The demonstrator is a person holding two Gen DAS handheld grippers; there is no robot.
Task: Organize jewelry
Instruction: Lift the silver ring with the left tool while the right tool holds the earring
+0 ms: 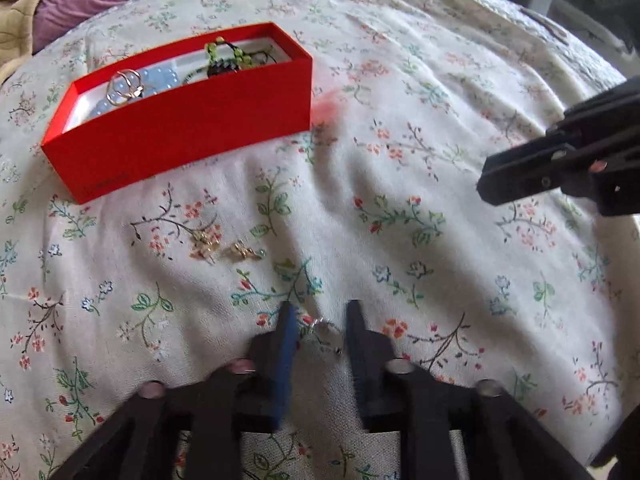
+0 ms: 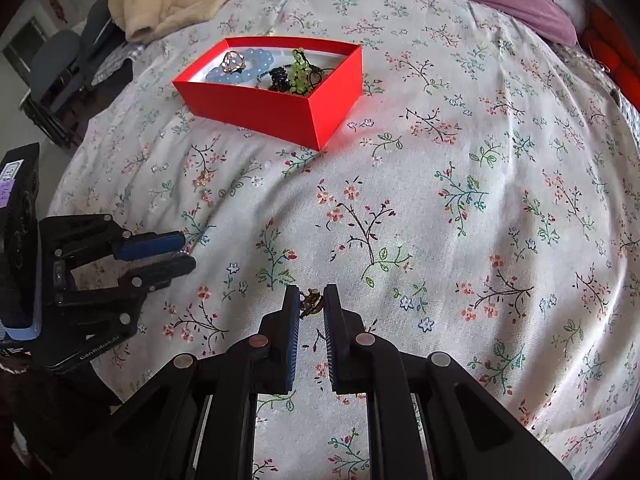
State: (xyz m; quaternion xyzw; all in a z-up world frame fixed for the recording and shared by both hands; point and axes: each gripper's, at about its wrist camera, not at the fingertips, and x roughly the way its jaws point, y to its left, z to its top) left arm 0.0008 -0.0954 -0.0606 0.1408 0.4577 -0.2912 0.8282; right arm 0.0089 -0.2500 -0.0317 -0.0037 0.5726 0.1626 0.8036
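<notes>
The left claw [image 1: 320,320] is held low over the floral bedsheet [image 1: 400,120], its blue-padded fingers [image 1: 289,334] spread apart with a small silver ring [image 1: 326,330] lying on the sheet between them; the fingers do not press on it, so the claw is released. In the right wrist view, the right claw [image 2: 311,300] has its two fingers nearly together around a small gold jewelry piece [image 2: 311,301], which sits between the pads near the tips; whether both pads actually touch it cannot be told.

A red box [image 1: 180,128] sits on the bed farther away, holding a pale blue bead bracelet [image 2: 248,66], a gold ring [image 2: 233,61] on top of it, a green bead string [image 2: 300,70] and a dark beaded item [image 2: 279,78]. Two small gold earrings [image 1: 224,246] lie on the sheet between the box and the left claw.
</notes>
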